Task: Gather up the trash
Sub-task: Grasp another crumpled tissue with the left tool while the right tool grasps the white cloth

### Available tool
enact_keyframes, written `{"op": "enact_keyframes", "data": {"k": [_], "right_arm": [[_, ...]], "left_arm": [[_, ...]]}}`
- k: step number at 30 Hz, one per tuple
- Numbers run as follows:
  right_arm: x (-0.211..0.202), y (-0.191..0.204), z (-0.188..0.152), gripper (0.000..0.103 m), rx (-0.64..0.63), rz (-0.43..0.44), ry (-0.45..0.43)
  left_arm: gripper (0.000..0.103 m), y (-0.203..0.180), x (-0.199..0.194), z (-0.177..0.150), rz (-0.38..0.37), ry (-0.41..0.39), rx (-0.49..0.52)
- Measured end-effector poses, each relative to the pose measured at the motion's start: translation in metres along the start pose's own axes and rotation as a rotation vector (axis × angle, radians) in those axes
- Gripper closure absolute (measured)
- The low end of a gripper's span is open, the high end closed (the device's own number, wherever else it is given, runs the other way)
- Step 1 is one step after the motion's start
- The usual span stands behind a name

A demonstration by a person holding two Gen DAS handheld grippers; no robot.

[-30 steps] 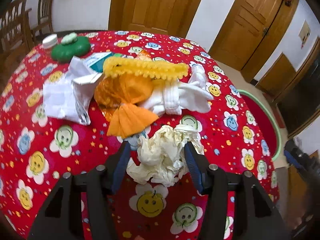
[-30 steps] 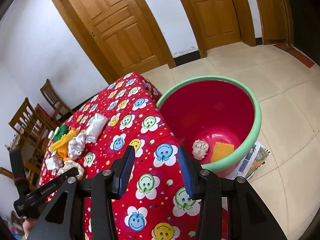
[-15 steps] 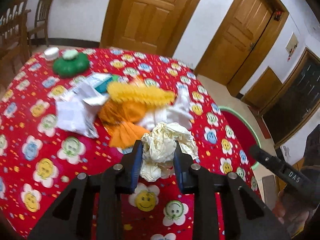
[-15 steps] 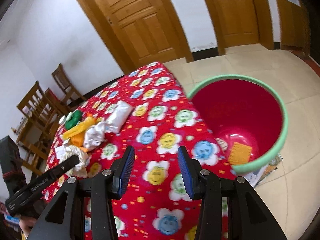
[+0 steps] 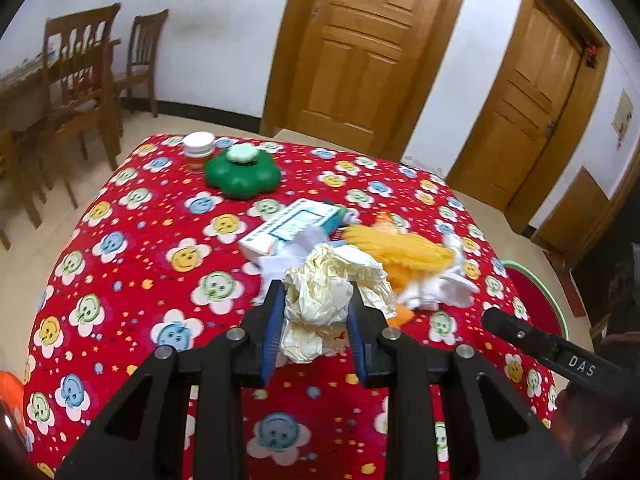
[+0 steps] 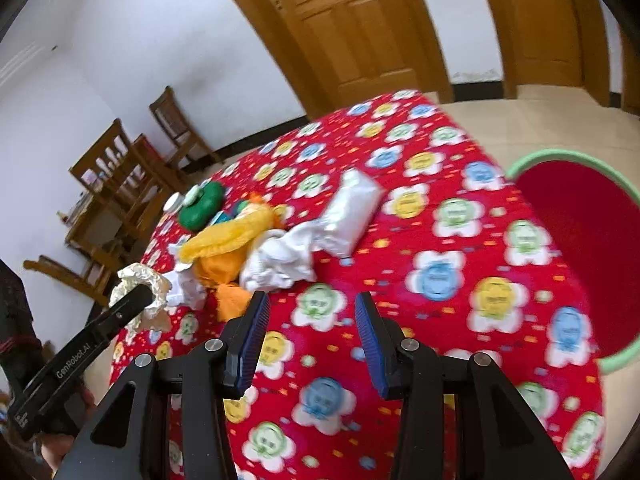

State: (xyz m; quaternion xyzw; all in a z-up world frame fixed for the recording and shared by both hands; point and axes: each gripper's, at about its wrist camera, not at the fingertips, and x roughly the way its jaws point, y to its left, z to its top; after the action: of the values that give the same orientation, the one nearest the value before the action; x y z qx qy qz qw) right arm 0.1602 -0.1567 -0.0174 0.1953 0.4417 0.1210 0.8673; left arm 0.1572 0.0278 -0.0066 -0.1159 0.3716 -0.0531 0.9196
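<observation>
My left claw (image 5: pixel 316 332) is clamped on the paper wad (image 5: pixel 328 300), cream and crumpled, blue pads pressing both its sides, the jaws having just closed in on it. The wad sits up off the cloth (image 5: pixel 132 264), in front of the heap. My right claw (image 6: pixel 310 344) hangs part open over the cloth with nothing between its pads, near the heap.

Containers: one bin (image 6: pixel 576 256), red inside with a pale green rim, stands on the floor just past the table's corner. What I see of its inside is bare red; the rest is cut off, so I can't tell what lies in it. One small jar (image 5: pixel 199 150) with a white lid stands at the far edge, touching one green flower-shaped pot (image 5: pixel 242 174) with a pale lid; their contents are hidden.

The heap: one flat box (image 5: pixel 292 226), one yellow fuzzy band (image 6: pixel 228 236) across one orange wrapper (image 6: pixel 224 268), one white rag (image 6: pixel 280 260) bunched beside it, and one white packet (image 6: pixel 352 212) touching the rag's far end.

The cloth is red with smiley flowers and covers the whole table. Beyond it: pale tile floor, white walls, two wooden doors (image 5: pixel 360 52), and wooden chairs (image 5: pixel 80 76) round another table at the left, two clear in the left view.
</observation>
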Motion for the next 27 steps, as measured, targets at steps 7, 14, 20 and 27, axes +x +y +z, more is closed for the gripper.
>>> {"op": "enact_keyframes", "data": {"k": [7,14,20,27], "right_arm": [[0.036,0.016,0.01,0.057,-0.01,0.014,0.043],[0.061,0.026,0.015,0.057,-0.007,0.034,0.064],[0.06,0.029,0.013,0.082,-0.032,0.015,0.041],[0.022,0.031,0.01,0.084,-0.067,0.023,-0.029]], "left_arm": [[0.074,0.02,0.008,-0.001,-0.002,0.008,-0.043],[0.074,0.03,0.011,-0.002,-0.012,0.007,-0.061],[0.074,0.027,0.009,-0.003,-0.025,0.005,-0.052],[0.074,0.016,0.0,-0.003,-0.051,-0.002,-0.039]]}}
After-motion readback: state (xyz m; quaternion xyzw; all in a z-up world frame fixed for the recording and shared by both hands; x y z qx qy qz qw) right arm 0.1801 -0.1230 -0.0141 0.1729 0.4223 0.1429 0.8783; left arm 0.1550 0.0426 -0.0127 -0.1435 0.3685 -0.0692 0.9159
